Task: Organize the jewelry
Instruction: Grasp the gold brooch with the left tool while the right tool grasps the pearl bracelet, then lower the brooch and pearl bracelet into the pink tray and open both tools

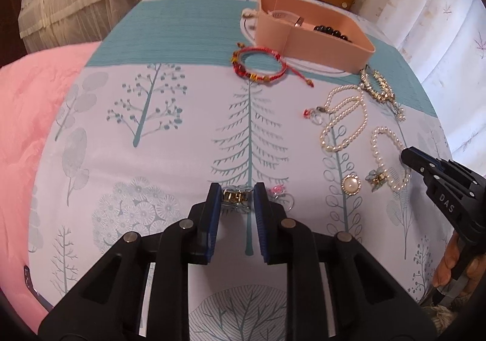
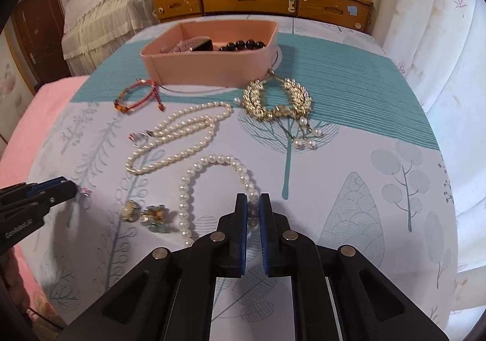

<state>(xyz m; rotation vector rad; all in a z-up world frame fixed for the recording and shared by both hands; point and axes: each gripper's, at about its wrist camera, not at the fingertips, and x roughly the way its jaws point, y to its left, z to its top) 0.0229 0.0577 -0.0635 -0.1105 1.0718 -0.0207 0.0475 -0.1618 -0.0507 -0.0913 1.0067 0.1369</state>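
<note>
A pink box [image 2: 209,67] is seen at the far part of the bed, divided in two compartments. In one compartment a bracelet of dark beads [image 2: 243,45] is laid; in the other, a few small items are kept which cannot be told clearly. The box is placed on a white flat thing [image 1: 306,67], of which only the edge is shown.

In front of the box a red woven bracelet [image 1: 258,66] is laid, and beside the box a golden ornament with hanging pearls [image 2: 278,102]. Nearer, a long pearl necklace [image 2: 176,137] is spread in loops. A round pearl brooch [image 1: 351,185] and a blue-gold clip [image 1: 377,179] are lying just beside each other, inside the curve of a pearl bracelet [image 2: 212,186].

The left gripper [image 1: 234,198] is closed around a small blue-gold clip [image 1: 235,198], which is pinched between its pads on the cover. A small pink ornament [image 1: 278,190] is lying just beside its right finger. The right gripper [image 2: 253,209] is pressed together on the pearl bracelet, some beads being held between the pads.

Everything is laid on a bed cover [image 2: 349,174] printed with trees and leaves, with a teal band. A pink blanket [image 1: 30,116] is seen at the left, a wooden drawer unit [image 2: 258,2] behind the bed, and curtains at the right.
</note>
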